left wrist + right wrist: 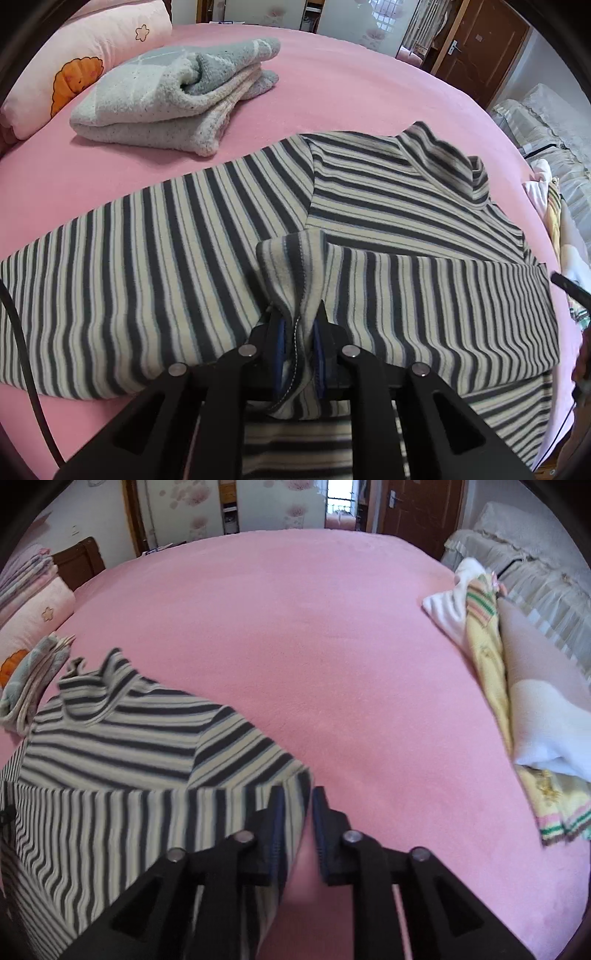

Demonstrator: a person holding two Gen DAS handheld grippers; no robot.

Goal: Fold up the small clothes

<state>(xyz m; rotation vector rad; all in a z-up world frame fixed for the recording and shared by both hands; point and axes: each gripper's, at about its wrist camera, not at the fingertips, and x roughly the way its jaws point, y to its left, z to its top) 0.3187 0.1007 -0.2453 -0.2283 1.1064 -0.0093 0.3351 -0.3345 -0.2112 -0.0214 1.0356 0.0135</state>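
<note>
The left gripper (298, 317) is pinching a sleeve cuff of the striped turtleneck (147, 254), which is lying flat on the pink bed (332, 81). The right gripper (298, 801) is hovering narrowly parted at the shirt's right edge, gripping nothing. Only the right view is showing the yellow clothes pile (487, 657).

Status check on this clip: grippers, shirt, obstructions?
Left gripper shut on striped shirt cuff. Right gripper open at shirt edge. Folded towel apart.
</note>
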